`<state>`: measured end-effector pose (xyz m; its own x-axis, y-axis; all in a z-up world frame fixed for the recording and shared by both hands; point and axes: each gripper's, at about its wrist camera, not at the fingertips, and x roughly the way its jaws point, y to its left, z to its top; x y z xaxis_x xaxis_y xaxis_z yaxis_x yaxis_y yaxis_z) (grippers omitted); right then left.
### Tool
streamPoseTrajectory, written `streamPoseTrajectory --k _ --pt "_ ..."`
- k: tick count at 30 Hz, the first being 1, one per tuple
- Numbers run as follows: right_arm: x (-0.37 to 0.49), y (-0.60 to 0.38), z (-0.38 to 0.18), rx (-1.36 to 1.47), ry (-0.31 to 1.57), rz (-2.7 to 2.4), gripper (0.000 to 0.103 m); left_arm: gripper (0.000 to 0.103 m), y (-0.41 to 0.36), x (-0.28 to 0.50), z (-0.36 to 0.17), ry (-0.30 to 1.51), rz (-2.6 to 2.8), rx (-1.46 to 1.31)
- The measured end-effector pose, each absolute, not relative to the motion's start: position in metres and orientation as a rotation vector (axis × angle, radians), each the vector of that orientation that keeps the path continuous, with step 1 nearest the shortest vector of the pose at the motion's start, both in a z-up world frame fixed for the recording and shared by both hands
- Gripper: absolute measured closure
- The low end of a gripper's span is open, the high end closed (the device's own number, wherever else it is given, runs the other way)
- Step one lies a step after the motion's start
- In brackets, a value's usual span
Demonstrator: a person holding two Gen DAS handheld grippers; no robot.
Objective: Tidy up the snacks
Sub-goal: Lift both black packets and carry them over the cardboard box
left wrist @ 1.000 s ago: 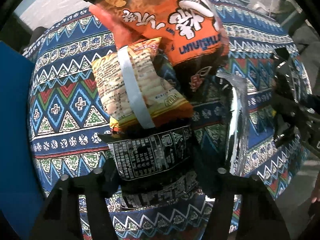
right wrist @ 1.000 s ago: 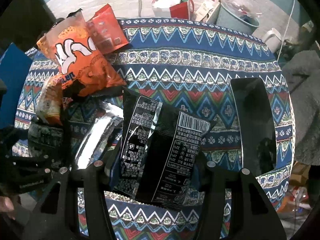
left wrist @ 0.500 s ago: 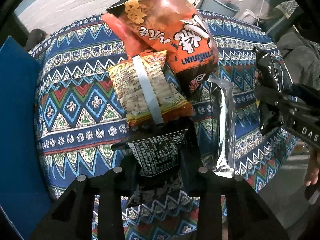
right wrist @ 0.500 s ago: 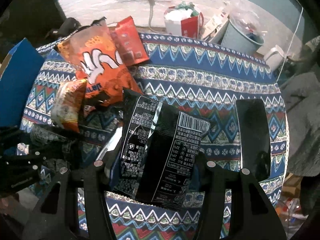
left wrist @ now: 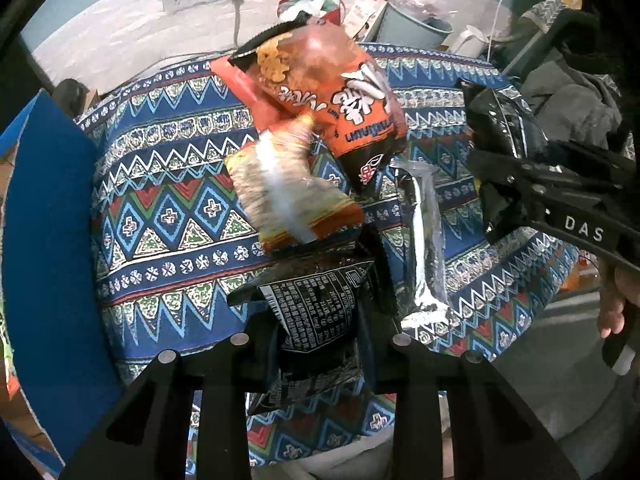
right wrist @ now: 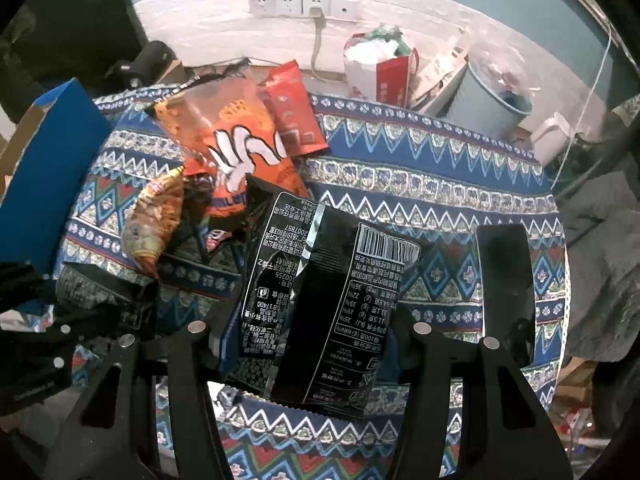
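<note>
Underneath both claws spreads the table (left wrist: pixel 168 216), covered in a blue, red and green zigzag cloth. Off to the far left of the left claw (left wrist: pixel 318 344) stands a blue box (left wrist: pixel 48 216), at the table's edge. Ahead of that claw, well beyond its tips, a large orange snack bag (left wrist: pixel 340 96) lies partly over a smaller yellow-orange packet (left wrist: pixel 288 192), which looks blurred. Just right of the left claw, a long silver packet (left wrist: pixel 424 248) lies on the cloth, reaching forward from beside the right finger.

The right claw (right wrist: pixel 308 336) holds a big black snack bag (right wrist: pixel 320 296) printed with white text and a barcode; its jaws stand about half apart, pressed on the bag's two sides, and the bag juts forward past the fingertips. To the right of this claw a flat black slab (right wrist: pixel 506 288) lies on the cloth.

The left claw's jaws are pinched nearly together on a small black packet (left wrist: pixel 316 312) with white print, crumpled between the fingers. A person's fingers (left wrist: pixel 614 304) show at the far right of the left view, behind the right claw.
</note>
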<state>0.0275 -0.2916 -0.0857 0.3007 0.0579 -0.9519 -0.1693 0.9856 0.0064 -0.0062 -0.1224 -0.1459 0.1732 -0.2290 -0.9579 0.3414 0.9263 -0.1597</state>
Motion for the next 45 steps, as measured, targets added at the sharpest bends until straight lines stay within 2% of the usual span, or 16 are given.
streamPoseTrajectory --k 32,45 --pt "0.039 -0.216 -0.008 -0.115 1.097 0.276 0.048 0.071 -0.026 -0.001 -0.04 0.984 -0.207 0.208" --pt "0.046 -0.156 0.01 -0.146 1.063 0.37 0.048 0.071 0.035 -0.001 -0.02 0.913 -0.091 0.182"
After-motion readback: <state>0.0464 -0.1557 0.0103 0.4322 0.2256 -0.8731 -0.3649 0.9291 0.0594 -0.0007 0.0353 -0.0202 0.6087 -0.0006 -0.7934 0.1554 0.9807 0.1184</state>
